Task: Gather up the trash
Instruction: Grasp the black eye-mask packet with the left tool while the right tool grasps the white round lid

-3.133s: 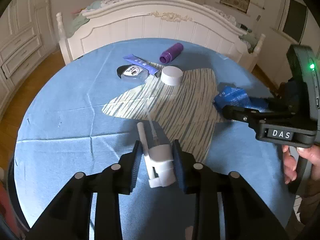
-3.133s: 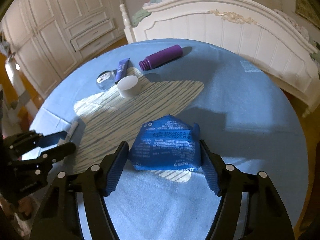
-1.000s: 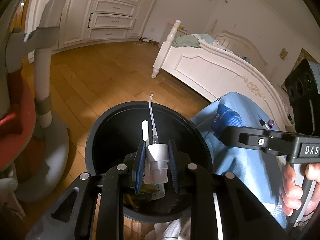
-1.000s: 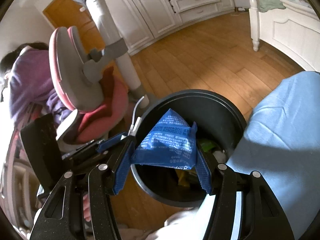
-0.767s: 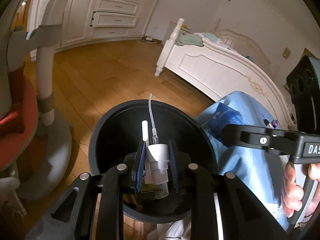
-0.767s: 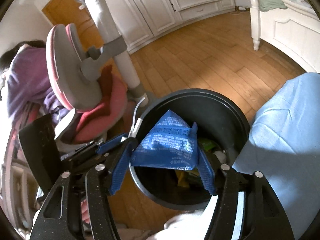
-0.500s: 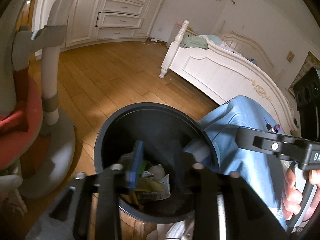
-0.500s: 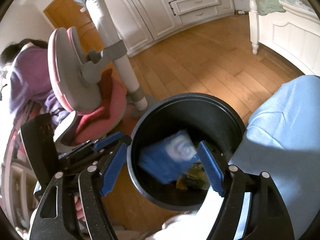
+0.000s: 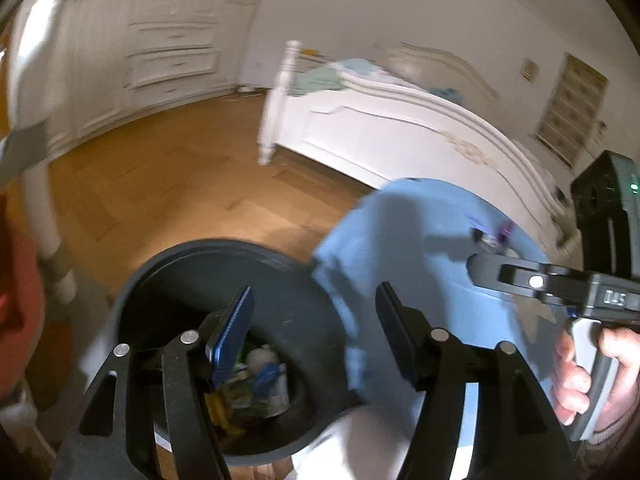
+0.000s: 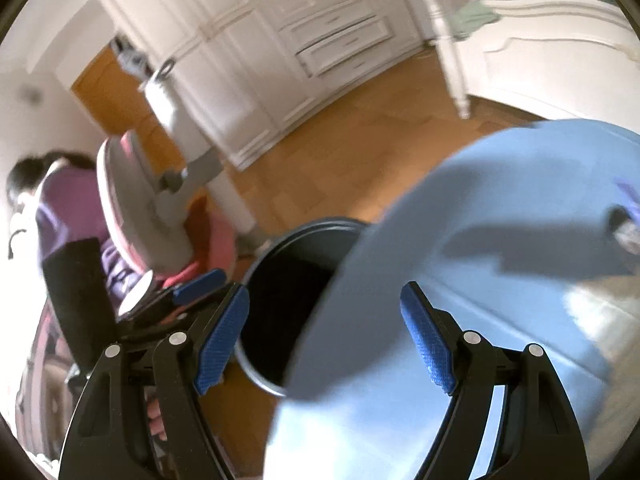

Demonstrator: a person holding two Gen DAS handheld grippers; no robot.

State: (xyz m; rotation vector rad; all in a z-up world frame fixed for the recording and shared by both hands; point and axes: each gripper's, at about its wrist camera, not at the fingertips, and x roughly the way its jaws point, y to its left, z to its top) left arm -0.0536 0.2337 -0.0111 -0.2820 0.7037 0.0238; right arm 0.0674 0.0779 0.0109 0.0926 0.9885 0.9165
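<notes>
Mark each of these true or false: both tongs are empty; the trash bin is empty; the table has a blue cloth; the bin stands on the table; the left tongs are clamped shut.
1. Both tongs, left tongs and right tongs, are empty. True.
2. The black trash bin is empty. False: trash lies at its bottom.
3. The table has a blue cloth. True.
4. The bin stands on the table. False: it stands on the wooden floor beside the table.
5. The left tongs are clamped shut. False: their jaws stand apart.

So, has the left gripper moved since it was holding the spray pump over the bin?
Yes. The left gripper has swung toward the blue-covered table; the black bin now sits lower left. Its jaws have just been opening, with nothing between them.
</notes>
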